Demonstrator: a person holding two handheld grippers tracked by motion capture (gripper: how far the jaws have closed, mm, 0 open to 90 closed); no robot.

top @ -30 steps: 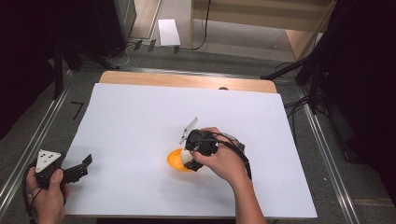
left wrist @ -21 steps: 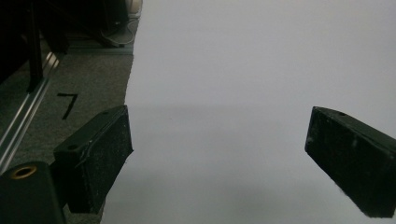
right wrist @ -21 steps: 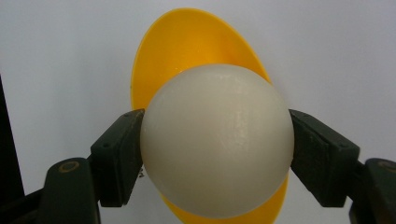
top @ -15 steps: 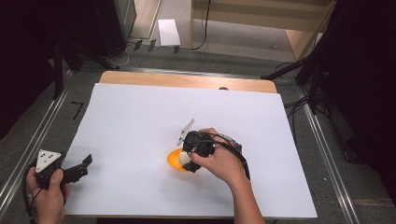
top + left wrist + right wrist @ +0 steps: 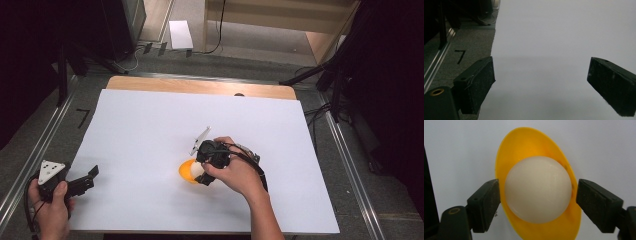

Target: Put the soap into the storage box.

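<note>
Yellow plastic marks the landmark: a shallow yellow dish (image 5: 534,150) lying on the white sheet (image 5: 150,125) that covers the tabletop (image 5: 200,86), a little toward the person from the sheet's middle. A cream-white ball (image 5: 538,189) sits in the dish.

Nearest the person, at the sheet's near left corner and well apart from the dish, the left hand-held gripper (image 5: 82,181) is held low with its jaws spread wide and nothing between them; its own view shows bare white sheet ahead and a dark mat with a black mark to the side.

Farther in, the right hand-held gripper (image 5: 200,172) is at the dish, reaching in from the dish's right side. In its own view the two black jaws stand on either side of the ball, spread, with a thin gap on the left and a clearer one on the right, so the pads do not seem to press it. These jaws have just been opening, with the ball between them.

My reading is that the step in hand is letting the ball go into the dish. The next move would call for drawing the right hand-held gripper straight back, jaws kept apart, so neither pad nudges the ball or tips the light dish.

Beyond the dish, the sheet runs bare to the wooden edge of the tabletop.
</note>
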